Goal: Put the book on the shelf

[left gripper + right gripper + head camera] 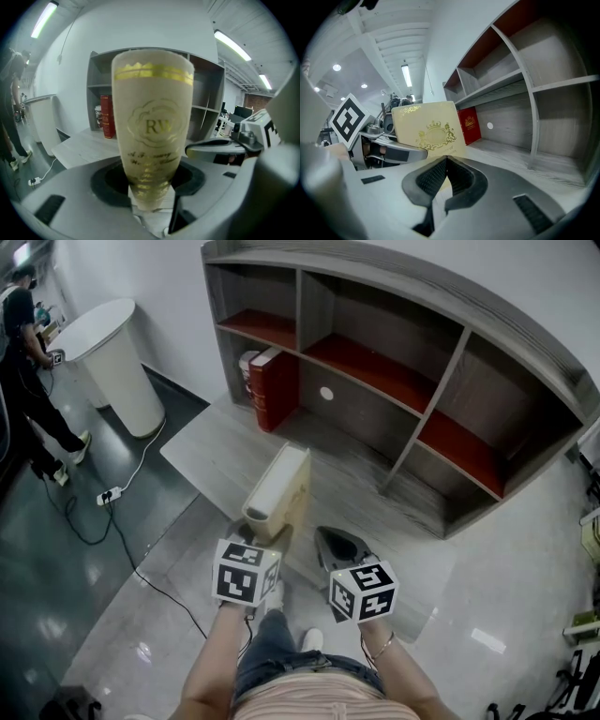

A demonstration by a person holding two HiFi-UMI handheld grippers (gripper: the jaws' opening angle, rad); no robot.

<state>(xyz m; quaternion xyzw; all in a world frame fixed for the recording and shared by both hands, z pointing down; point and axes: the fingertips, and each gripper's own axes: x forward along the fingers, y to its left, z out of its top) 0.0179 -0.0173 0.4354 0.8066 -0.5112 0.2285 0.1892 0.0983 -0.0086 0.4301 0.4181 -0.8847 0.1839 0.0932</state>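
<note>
**Head view with both gripper views.** The left gripper [266, 527] [151, 186] has its fingers [107, 180] closed on the lower end of the book [281, 486] [152, 126] [429, 126]. The book is a cream volume with gold embossing and the letters "RW" on its spine. It stands upright with its spine toward the person, above the near part of the desk [220, 451] [84, 147]. It is in front of the shelf [448, 381] [206, 84] [520, 75] and outside all of its compartments. No view shows whether the book's lower edge touches the desk.

The right gripper [339, 545] [445, 161] is just beside the left one, to the right of the book. Its fingers [461, 180] are pressed together at the tips with nothing between them, and the book's front cover shows beyond them.

A red book [277, 385] [108, 116] [469, 124] stands upright at the left end of the shelf's lower row, well apart from the held book.

On the floor to the left are a white round stand [117, 357], a cable with a power strip [109, 494], and a person [23, 352] in dark clothes.
</note>
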